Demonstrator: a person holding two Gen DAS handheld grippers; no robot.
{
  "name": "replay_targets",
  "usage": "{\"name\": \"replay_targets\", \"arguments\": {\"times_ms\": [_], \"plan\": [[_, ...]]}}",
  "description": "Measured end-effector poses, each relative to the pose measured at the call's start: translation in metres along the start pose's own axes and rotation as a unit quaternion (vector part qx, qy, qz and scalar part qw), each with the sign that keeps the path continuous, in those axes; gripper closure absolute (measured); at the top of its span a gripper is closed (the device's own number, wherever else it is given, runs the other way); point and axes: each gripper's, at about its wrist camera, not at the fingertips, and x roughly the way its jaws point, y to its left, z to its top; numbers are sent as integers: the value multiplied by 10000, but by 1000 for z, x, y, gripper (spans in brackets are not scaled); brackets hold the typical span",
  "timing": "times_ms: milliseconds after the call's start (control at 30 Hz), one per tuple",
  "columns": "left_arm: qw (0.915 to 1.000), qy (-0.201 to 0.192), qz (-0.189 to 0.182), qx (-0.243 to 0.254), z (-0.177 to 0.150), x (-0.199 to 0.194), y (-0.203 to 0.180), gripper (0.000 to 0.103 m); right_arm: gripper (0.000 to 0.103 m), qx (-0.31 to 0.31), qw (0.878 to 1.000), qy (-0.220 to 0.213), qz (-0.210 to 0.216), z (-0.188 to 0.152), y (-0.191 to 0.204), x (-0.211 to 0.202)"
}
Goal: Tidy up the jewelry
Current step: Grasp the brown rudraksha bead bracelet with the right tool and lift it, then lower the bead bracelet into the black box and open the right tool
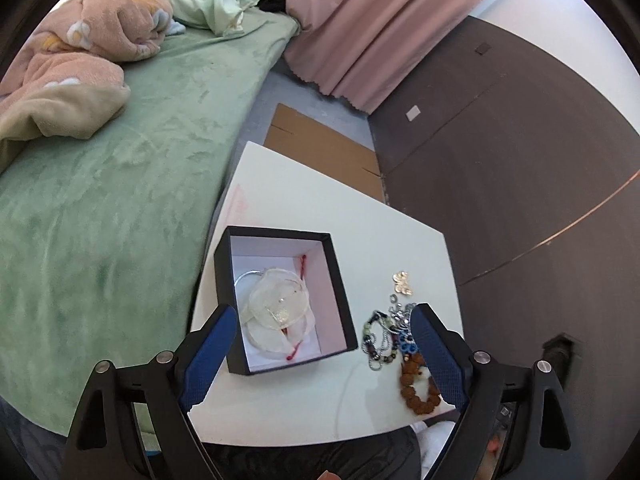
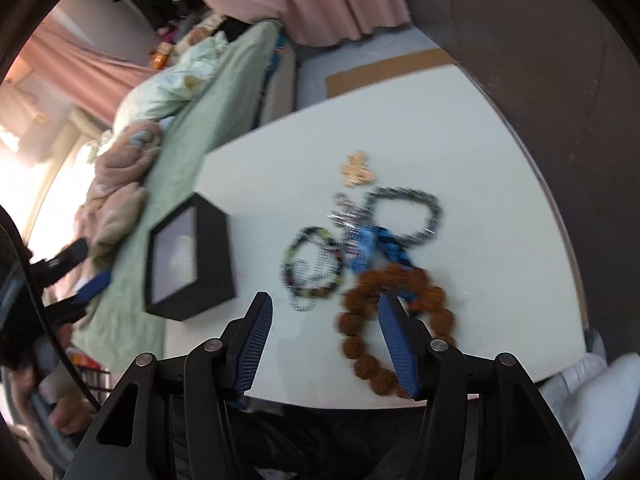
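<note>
An open black box (image 1: 340, 280) stands on the white table (image 1: 300, 200). It holds a clear pouch (image 1: 278, 300), a silver bangle (image 1: 244, 278) and red string. My left gripper (image 1: 324, 314) hangs open over the box's near side, with nothing between its jaws. Right of the box lie a gold butterfly brooch (image 1: 402, 282), a multicolour bead bracelet (image 1: 374, 340), a blue piece (image 1: 406, 344) and a brown bead bracelet (image 1: 416, 392). In the blurred right wrist view, my right gripper (image 2: 326, 302) is open and empty above the table, just short of the brown bracelet (image 2: 360, 344) and multicolour bracelet (image 2: 312, 264).
A green-covered bed (image 1: 100, 200) with heaped blankets runs along the table's left side. Pink curtains (image 1: 360, 20) hang behind, and flat cardboard (image 1: 320, 140) lies on the floor beyond the table. A dark panelled wall (image 1: 520, 160) stands on the right. A hand (image 2: 60, 412) shows at lower left.
</note>
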Motion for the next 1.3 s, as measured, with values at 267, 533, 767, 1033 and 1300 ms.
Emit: {"name": "replay_targets", "arguments": {"times_ms": [267, 533, 767, 1033, 1300], "plan": [[9998, -78, -117, -119, -17, -6, 6, 14, 47, 413, 9983, 19, -416, -12, -43, -4], [9991, -118, -246, -322, -36, -11, 14, 14, 55, -15, 9935, 400, -1070, -23, -49, 25], [9985, -214, -380, -338, -49, -16, 18, 14, 82, -383, 9901, 450, -1274, -17, -34, 24], [9982, -427, -339, -256, -50, -30, 25, 14, 83, -617, 9954, -271, -675, 2, 21, -31], [9967, -646, -165, -459, -45, -51, 45, 12, 83, -1089, 9924, -574, -31, 21, 98, -54]]}}
